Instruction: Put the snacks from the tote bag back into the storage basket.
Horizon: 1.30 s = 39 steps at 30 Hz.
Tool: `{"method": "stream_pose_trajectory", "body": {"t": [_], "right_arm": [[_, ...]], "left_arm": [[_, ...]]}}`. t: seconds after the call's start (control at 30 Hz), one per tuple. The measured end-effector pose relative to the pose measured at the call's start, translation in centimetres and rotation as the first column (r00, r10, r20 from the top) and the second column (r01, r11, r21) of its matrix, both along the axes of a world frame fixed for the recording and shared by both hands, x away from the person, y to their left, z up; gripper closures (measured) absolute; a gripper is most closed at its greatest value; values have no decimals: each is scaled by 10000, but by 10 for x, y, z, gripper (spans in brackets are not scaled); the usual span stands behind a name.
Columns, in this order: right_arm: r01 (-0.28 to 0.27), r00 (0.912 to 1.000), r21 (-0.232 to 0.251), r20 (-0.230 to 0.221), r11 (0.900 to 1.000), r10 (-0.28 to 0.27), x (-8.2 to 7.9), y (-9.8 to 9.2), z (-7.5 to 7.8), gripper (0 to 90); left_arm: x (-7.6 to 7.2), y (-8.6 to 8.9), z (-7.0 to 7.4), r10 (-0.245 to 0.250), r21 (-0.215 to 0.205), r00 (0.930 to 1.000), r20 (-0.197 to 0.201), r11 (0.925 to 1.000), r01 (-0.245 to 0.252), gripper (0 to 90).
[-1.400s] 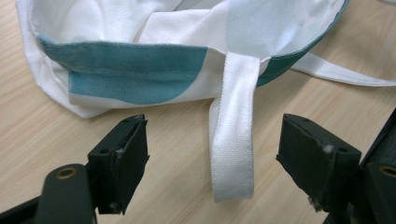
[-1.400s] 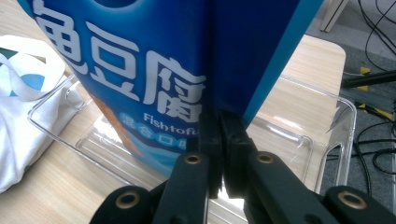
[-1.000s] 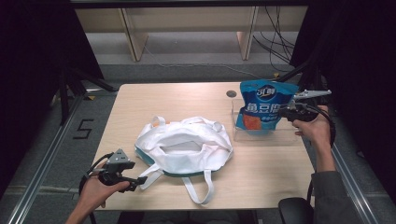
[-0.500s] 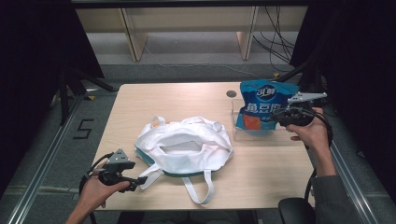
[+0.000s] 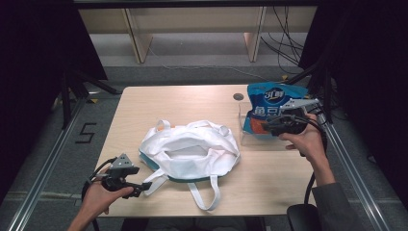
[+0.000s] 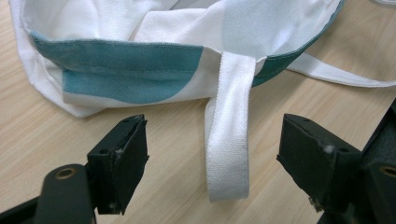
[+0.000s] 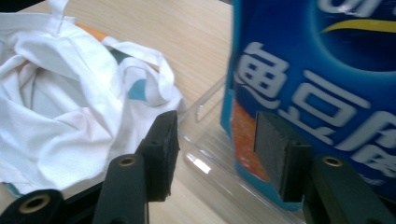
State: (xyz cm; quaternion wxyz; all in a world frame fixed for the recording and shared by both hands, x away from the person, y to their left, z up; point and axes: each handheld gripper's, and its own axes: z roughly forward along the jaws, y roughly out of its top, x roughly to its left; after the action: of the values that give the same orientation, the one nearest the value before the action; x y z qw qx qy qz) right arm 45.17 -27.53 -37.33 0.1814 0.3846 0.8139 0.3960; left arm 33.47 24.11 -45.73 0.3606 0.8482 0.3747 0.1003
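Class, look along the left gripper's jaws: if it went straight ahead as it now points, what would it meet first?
Most likely the white strap of the tote bag, lying between the left gripper's open jaws, then the bag's teal-edged rim.

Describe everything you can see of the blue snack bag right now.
The blue snack bag is a glossy pouch with large white characters, a yellow swoosh near the top and an orange patch low down. It stands roughly upright in a clear plastic box at the table's far right, beside the white tote bag. The right gripper sits at its lower edge; its fingers have just been opening, one finger in front of the bag's face, touching or not is unclear.
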Motion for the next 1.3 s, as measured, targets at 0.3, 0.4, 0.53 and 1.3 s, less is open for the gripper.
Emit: {"method": "stream_pose_trajectory", "body": {"t": [0.3,0.4,0.53,1.3], "right_arm": [[-477,9982,-159,-379,9987,471,-4,22,-9,477],[-467,9971,-138,-604,9988,458,-6,28,-11,462],[-810,9951,-342,-596,9961,789,-8,37,-18,454],[-1330,9898,-267,-556,9908,1313,-24,67,-51,338]], "left_arm": [[0,0,0,-15,-16,10000,18,10000,15,232],[0,0,1,-112,47,9999,97,9999,112,231],[0,0,1,-97,70,9999,51,9999,97,231],[0,1,1,-137,65,9998,122,9999,137,232]]}}
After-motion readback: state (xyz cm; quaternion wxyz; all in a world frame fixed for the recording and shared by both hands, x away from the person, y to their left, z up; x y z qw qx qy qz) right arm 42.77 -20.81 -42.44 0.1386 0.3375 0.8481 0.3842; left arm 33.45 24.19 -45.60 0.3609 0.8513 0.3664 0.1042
